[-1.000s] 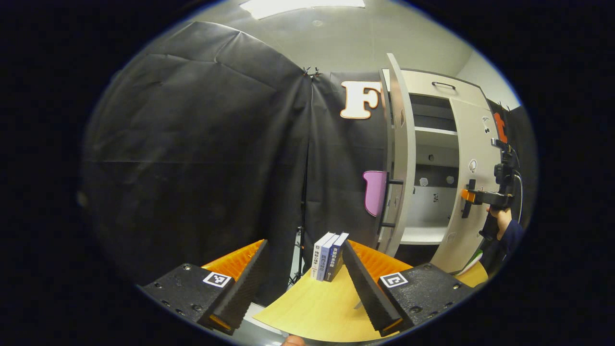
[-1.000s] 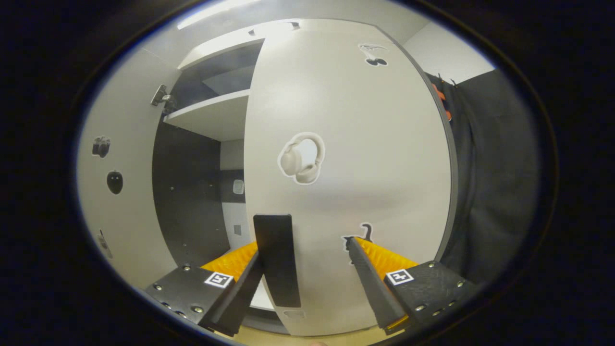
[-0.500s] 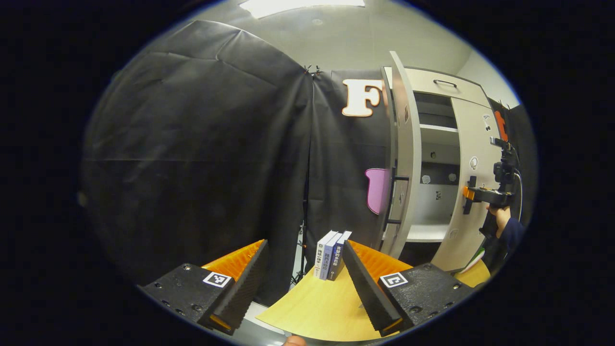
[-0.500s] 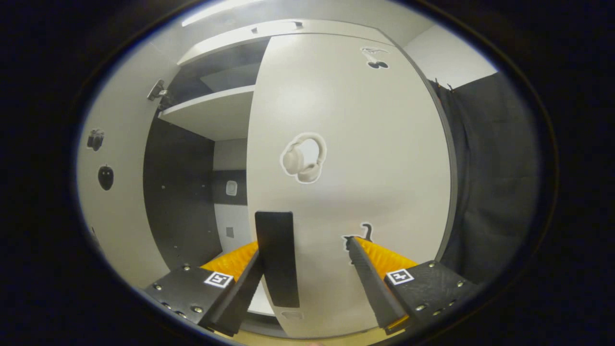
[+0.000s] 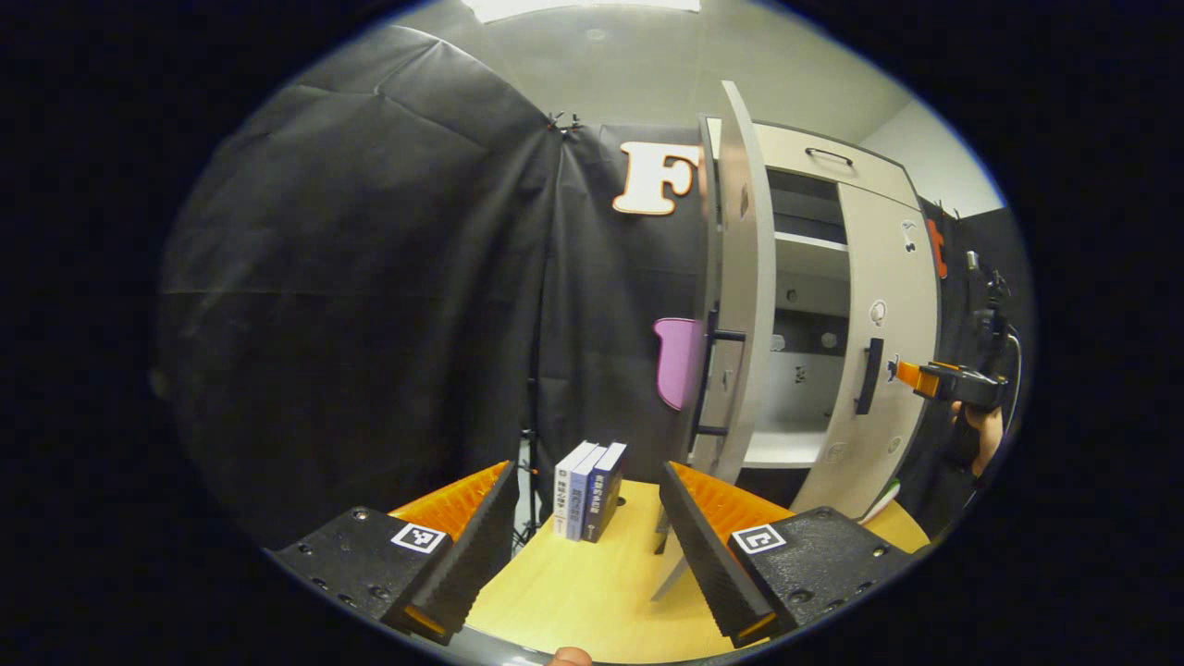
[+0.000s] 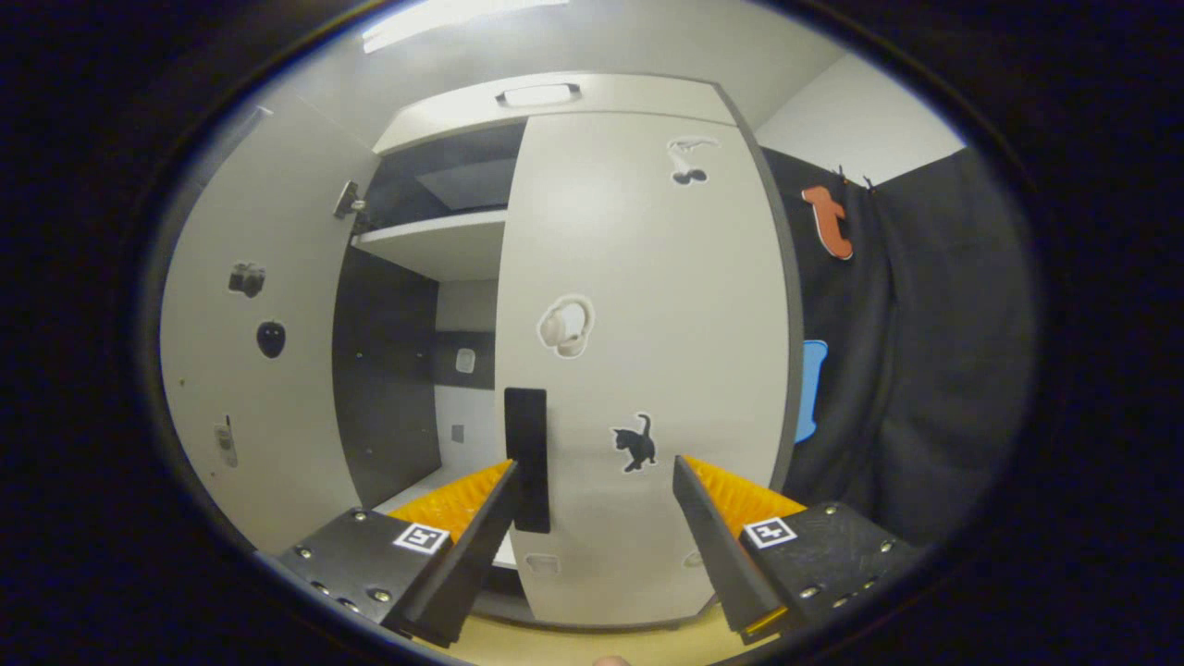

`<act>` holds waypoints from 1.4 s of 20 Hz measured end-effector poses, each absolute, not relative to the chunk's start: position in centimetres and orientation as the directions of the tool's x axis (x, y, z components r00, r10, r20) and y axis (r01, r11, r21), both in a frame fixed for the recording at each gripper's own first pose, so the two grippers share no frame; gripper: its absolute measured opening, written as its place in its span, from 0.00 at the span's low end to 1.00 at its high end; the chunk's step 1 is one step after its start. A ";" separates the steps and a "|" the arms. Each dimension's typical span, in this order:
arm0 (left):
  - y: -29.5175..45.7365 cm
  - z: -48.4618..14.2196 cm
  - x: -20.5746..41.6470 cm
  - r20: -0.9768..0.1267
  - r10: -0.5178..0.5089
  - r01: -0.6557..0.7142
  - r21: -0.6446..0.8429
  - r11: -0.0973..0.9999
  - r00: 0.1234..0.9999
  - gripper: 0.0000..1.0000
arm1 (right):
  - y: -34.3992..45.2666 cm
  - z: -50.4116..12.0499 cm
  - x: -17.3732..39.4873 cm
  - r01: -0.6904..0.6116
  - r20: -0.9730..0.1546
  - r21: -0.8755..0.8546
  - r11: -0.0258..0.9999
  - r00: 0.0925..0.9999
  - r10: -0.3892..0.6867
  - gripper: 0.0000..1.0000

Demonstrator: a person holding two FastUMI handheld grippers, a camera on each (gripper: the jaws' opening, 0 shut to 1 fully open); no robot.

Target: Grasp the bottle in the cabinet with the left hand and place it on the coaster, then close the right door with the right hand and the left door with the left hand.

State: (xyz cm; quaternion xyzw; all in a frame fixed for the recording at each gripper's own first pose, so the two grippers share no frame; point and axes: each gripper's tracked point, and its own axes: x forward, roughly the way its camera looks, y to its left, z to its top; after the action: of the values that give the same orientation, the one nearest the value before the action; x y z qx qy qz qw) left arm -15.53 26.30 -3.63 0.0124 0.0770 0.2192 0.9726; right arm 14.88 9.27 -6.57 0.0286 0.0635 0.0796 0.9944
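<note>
Landmark: cabinet (image 5: 814, 166).

Left gripper (image 5: 587, 532): jaws wide apart, nothing between them, held over the table (image 5: 592, 592), well left of the cabinet. Books (image 5: 589, 502) stand upright on the table, just left of the cabinet's foot.

Left door (image 5: 735, 305): swung out, seen edge-on, handle (image 5: 710, 384) facing me. Shelf (image 5: 782, 449) behind it is bare where I see it.

Right door (image 6: 638, 361): lies flush or nearly so with the cabinet front.

Right gripper (image 6: 597, 518): jaws wide apart, gripping nothing, just off the right door; door handle (image 6: 527, 458) sits by its left finger.

Bottle and coaster: cannot locate.
</note>
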 end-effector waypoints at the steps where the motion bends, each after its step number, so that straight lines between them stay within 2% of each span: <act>1: 26.0 -3.8 -14.4 -0.145 0.402 -0.399 0.053 0.916 0.904 0.94 | 8.0 -5.9 13.7 -0.143 -0.118 0.070 0.987 0.982 0.150 1.00; 2: 25.7 -3.9 -13.4 -0.142 0.379 -0.375 0.052 0.926 0.915 0.97 | 6.7 -5.5 12.5 -0.127 -0.118 0.077 0.989 0.984 0.135 1.00; 3: 25.6 -4.1 -12.4 -0.141 0.357 -0.353 0.054 0.934 0.923 0.94 | 5.5 -5.4 11.2 -0.113 -0.123 0.085 0.990 0.985 0.123 1.00; 4: 25.5 -4.2 -11.4 -0.140 0.339 -0.334 0.058 0.941 0.930 0.96 | 4.3 -5.6 10.0 -0.097 -0.134 0.090 0.991 0.985 0.108 1.00; 9: 25.2 -4.8 -7.1 -0.136 0.268 -0.257 0.094 0.962 0.954 0.97 | -1.7 -6.3 5.3 0.018 -0.165 0.085 0.996 0.986 -0.004 1.00; 11: 25.1 -5.3 -6.2 -0.150 0.255 -0.241 0.108 0.964 0.955 0.94 | -3.9 -6.6 3.8 0.070 -0.170 0.073 0.995 0.984 -0.057 1.00; 12: 25.4 -5.3 -5.9 -0.151 0.260 -0.242 0.127 0.962 0.954 0.97 | -4.9 -6.9 3.1 0.091 -0.179 0.071 0.993 0.981 -0.077 0.97; 13: 25.3 -5.2 -5.8 -0.151 0.247 -0.227 0.140 0.964 0.957 0.92 | -5.8 -7.3 2.5 0.113 -0.190 0.071 0.991 0.977 -0.098 0.96; 14: 24.9 -5.0 -5.7 -0.144 0.227 -0.209 0.130 0.969 0.963 0.95 | -6.4 -7.6 2.1 0.132 -0.197 0.076 0.988 0.974 -0.115 0.97; 15: 24.7 -5.5 -5.6 -0.166 0.204 -0.188 0.105 0.976 0.965 0.90 | -6.9 -7.8 1.7 0.145 -0.202 0.084 0.986 0.971 -0.126 1.00; 16: 24.3 -5.8 -5.3 -0.176 0.182 -0.171 0.076 0.982 0.968 0.94 | -7.2 -8.0 1.5 0.159 -0.209 0.095 0.983 0.968 -0.136 0.97; 17: 23.8 -5.9 -5.1 -0.189 0.158 -0.149 0.065 0.987 0.969 0.89 | -7.5 -8.2 1.2 0.169 -0.214 0.104 0.980 0.966 -0.144 1.00; 18: 23.3 -5.8 -4.8 -0.189 0.140 -0.129 0.065 0.989 0.972 0.94 | -7.7 -8.3 0.9 0.178 -0.215 0.108 0.978 0.965 -0.152 1.00; 21: 21.6 -5.9 -4.2 -0.186 0.090 -0.076 0.083 0.994 0.978 0.93 | -8.2 -8.8 0.5 0.196 -0.222 0.105 0.975 0.960 -0.169 1.00; 22: 21.0 -6.1 -4.0 -0.190 0.076 -0.062 0.075 0.995 0.979 0.88 | -8.2 -9.0 0.4 0.196 -0.228 0.103 0.975 0.959 -0.169 1.00; 23: 20.3 -6.2 -3.7 -0.191 0.065 -0.052 0.072 0.996 0.979 0.93 | -8.4 -9.3 0.3 0.198 -0.236 0.097 0.975 0.957 -0.171 1.00; 28: 17.1 -6.7 -2.2 -0.197 0.012 0.002 0.072 0.997 0.980 0.94 | -9.2 -9.6 0.0 0.212 -0.244 0.108 0.971 0.953 -0.180 1.00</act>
State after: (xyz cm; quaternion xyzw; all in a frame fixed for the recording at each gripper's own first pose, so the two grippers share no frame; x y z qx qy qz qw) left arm -2.20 17.10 -6.69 0.0360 0.0992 0.0025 0.9944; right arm 0.00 -9.16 -9.65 0.0666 0.1169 -0.0994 0.9859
